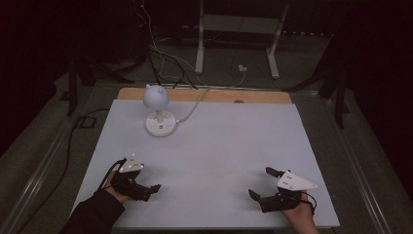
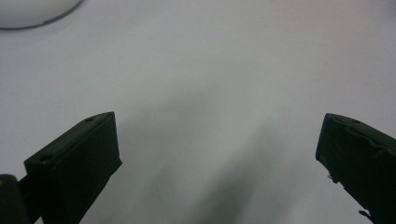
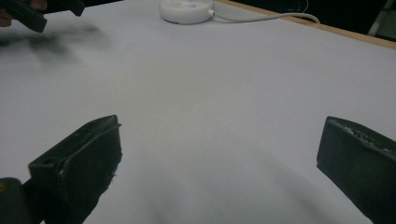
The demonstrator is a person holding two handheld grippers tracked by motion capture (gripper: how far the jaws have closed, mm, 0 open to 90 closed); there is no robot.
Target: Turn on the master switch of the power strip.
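Left gripper (image 1: pixel 146 187) low at the table's (image 1: pixel 219 146) near-left, jaws spread wide, nothing between them. White lamp (image 1: pixel 158 114) — round base, globe head — stands far-left, well apart from both grippers, cord trailing off the back edge. Right gripper (image 1: pixel 263 184) near-right — jaws spread, empty.

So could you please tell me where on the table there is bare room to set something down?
The white table top lies bare across its middle and right, between the left gripper and the right gripper and on to the far edge. The far left is taken by the white desk lamp and its cable. Both grippers sit open at the near edge.
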